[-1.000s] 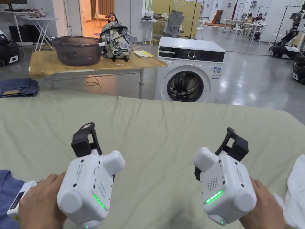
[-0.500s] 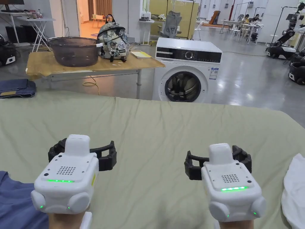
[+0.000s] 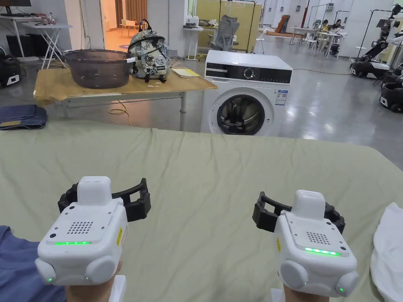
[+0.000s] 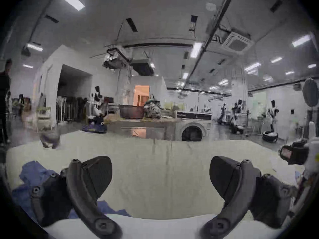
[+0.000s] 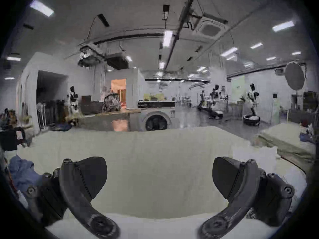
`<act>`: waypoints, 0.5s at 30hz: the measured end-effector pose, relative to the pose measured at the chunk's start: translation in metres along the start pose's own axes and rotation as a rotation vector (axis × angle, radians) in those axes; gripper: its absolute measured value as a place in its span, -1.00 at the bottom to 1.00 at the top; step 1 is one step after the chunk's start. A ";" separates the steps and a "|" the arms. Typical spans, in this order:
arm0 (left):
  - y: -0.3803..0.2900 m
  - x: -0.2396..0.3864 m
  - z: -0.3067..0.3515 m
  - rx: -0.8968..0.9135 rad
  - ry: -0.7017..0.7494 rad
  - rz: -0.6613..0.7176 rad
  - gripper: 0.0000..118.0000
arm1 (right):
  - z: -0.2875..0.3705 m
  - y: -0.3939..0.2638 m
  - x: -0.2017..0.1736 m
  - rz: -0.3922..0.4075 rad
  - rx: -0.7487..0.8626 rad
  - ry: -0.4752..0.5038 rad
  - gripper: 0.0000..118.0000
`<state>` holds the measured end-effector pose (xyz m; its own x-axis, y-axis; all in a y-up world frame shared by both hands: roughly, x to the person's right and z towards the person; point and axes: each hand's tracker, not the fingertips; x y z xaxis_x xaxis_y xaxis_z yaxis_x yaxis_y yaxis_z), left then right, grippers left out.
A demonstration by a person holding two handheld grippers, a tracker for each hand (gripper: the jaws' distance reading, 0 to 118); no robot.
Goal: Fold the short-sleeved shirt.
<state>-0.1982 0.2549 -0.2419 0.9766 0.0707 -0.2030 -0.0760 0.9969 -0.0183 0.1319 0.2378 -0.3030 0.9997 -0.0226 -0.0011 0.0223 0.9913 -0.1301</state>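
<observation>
Shirt (image 3: 17,267) lies left of both hand-held grippers, jaws released; basin (image 3: 98,67) beside backpack (image 3: 150,49)

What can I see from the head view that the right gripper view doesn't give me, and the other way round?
Head view: the white backs of the left gripper and right gripper, their green lights, and a yellow notebook on the wooden table.

Right gripper view: its own dark fingers spread apart, ceiling lights, humanoid robots.

Both: green sheet, washing machine, backpack, blue garment, white garment.
</observation>
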 end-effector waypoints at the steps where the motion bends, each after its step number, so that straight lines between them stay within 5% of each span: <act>1: -0.001 0.003 0.004 0.001 0.001 -0.030 0.89 | 0.000 0.000 -0.001 0.009 0.001 -0.005 1.00; 4: -0.001 0.011 0.003 -0.020 0.012 -0.097 0.72 | 0.002 0.001 -0.003 0.037 0.009 -0.009 0.99; 6: -0.002 0.014 0.005 -0.025 0.017 -0.117 0.49 | 0.004 0.001 -0.003 0.043 0.018 -0.011 0.69; 9: -0.001 0.015 0.007 -0.029 0.023 -0.122 -0.31 | 0.006 0.001 -0.004 0.044 0.017 -0.024 -0.69; 10: -0.001 0.015 0.007 -0.032 0.022 -0.120 -0.59 | 0.005 0.001 -0.003 0.038 0.014 -0.026 -0.95; 12: 0.000 0.015 0.008 -0.040 0.019 -0.108 -0.86 | 0.008 0.001 -0.002 0.028 0.013 -0.025 -1.00; 15: 0.002 0.011 0.012 -0.061 0.005 -0.057 -1.00 | 0.011 0.000 -0.003 0.036 0.012 -0.030 -1.00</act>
<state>-0.1849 0.2583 -0.2329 0.9787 0.0134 -0.2047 -0.0323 0.9955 -0.0893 0.1288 0.2397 -0.2924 0.9996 0.0171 0.0239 -0.0142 0.9928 -0.1186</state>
